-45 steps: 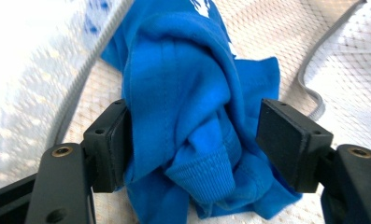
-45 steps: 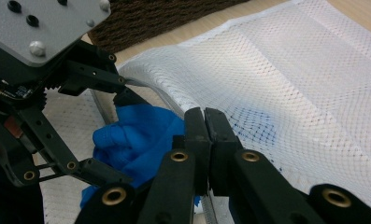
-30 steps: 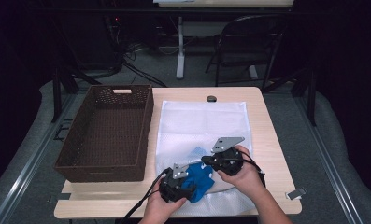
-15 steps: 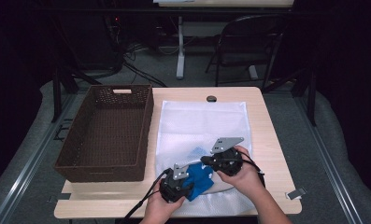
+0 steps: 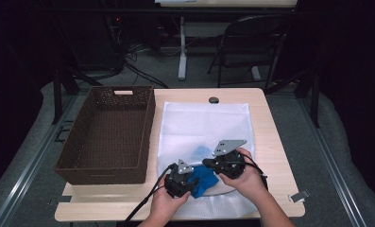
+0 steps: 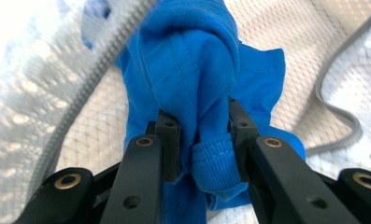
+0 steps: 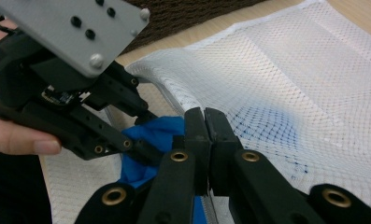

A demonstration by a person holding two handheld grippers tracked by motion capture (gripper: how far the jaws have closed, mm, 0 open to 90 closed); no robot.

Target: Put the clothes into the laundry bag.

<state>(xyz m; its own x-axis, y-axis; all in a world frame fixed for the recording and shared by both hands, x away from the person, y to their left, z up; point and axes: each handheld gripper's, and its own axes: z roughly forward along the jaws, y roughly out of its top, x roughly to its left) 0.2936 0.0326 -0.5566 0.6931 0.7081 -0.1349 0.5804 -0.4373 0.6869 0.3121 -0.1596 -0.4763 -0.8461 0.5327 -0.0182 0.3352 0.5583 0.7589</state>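
The left gripper (image 5: 187, 182) has just been closing its fingers (image 6: 168, 135) and now clenches the blue garment (image 6: 192, 79) at the mesh laundry bag's (image 5: 206, 123) mouth, near the bench's front edge. The right gripper (image 7: 205, 116), fingers pinched on the bag's zipper rim, holds it open for stuffing.

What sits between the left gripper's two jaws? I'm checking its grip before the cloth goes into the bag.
A bunched fold of the blue cloth sits between the left gripper jaws, pads pressing it, over the white mesh bag; the left gripper view shows this.
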